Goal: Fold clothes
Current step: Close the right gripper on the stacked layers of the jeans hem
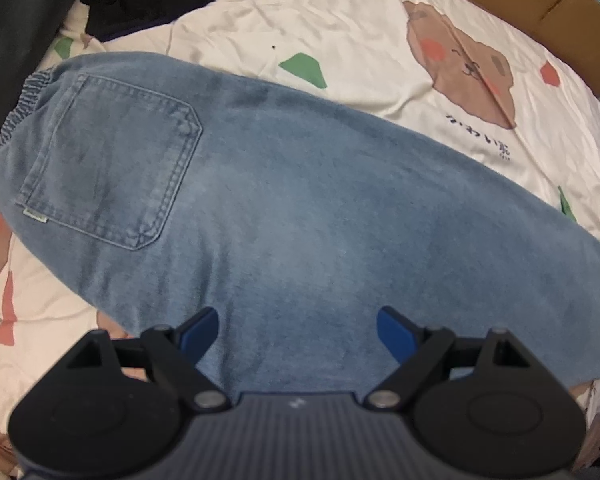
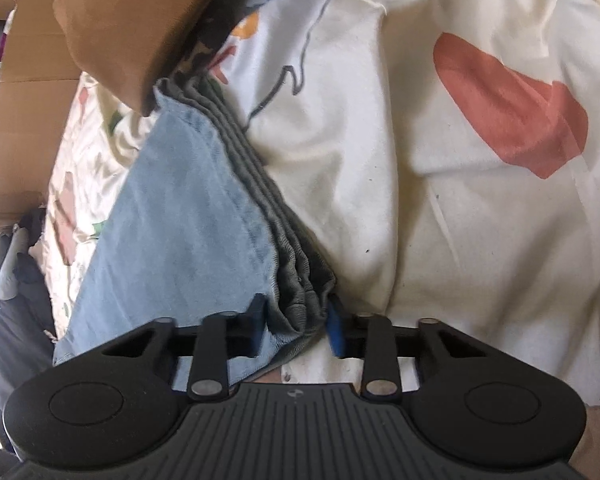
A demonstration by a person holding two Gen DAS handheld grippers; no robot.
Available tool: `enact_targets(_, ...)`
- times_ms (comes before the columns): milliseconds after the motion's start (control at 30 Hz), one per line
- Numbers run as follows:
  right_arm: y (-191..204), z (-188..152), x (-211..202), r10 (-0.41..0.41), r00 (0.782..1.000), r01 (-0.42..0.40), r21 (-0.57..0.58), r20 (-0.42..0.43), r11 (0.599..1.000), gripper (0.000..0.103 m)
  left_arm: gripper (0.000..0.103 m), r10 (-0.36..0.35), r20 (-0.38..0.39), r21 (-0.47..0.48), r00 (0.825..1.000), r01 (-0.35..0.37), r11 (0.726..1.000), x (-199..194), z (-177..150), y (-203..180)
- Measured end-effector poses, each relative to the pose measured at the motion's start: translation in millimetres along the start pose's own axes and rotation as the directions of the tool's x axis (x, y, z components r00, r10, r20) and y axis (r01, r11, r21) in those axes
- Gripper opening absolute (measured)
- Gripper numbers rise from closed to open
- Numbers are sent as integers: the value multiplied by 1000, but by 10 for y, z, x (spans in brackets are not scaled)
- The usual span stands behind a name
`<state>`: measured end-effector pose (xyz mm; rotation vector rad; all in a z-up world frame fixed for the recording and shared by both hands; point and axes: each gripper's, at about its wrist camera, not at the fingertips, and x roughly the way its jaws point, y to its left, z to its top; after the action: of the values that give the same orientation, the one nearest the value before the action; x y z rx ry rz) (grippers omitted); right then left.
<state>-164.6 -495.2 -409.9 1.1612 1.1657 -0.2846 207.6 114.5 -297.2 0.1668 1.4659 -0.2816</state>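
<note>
Bed with a cartoon sheet, cardboard along the edge

The cream bedsheet (image 1: 340,20) has bear prints plus green and red blobs all over, kinda wrinkly. Flat cardboard (image 1: 540,0) runs along the far side, some dark clothes (image 1: 28,8) piled in the corner, and soft daylight on everything.

My left tongs (image 1: 298,330) point straight down, their two blue-tipped fingers (image 1: 202,332) spread wide with nothing pinched between them. The black linkage arms splay outward on both sides of the grey ribbed body. My right tongs (image 2: 298,328) tilt steeply downward and forward. Their fingers (image 2: 258,322) stand much closer together, the linkage bars nearly upright, and the blue pads press from either side on the bunched waistband of the jeans (image 2: 192,216), so that hand has a grip on the cloth.
</note>
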Motion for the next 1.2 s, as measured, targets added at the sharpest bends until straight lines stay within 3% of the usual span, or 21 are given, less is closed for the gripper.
enact_targets(200, 7, -39, -188, 152, 988, -152, 44, 1, 987, 32, 88, 5, 1, -16, 1000, -5, 1000, -1, -15, 39)
enact_targets(433, -133, -43, -13, 144, 990, -143, 105, -3, 984, 33, 88, 16, -16, -5, 1000, -16, 1000, 27, -55, 22)
enact_targets(567, -171, -14, 95, 142, 990, -141, 111, -4, 984, 44, 88, 24, -17, 1, 1000, -24, 1000, 21, -62, 19)
enact_targets(733, -214, 82, 134, 234, 972, -234, 141, 14, 962, 44, 88, 40, -15, 10, 999, -40, 999, -1, -41, 5)
enact_targets(833, -128, 123, 117, 292, 956, -289, 95, -16, 952, 44, 88, 46, -11, 13, 999, -46, 999, -12, -22, 20)
enact_targets(1033, -105, 238, 229, 203, 978, -199, 82, -40, 977, 44, 88, 64, -8, 24, 998, -64, 998, -24, -3, 14)
enact_targets(1200, -219, 277, 300, 213, 976, -208, 110, -39, 972, 44, 88, 70, -10, 36, 997, -70, 997, -37, -9, 6)
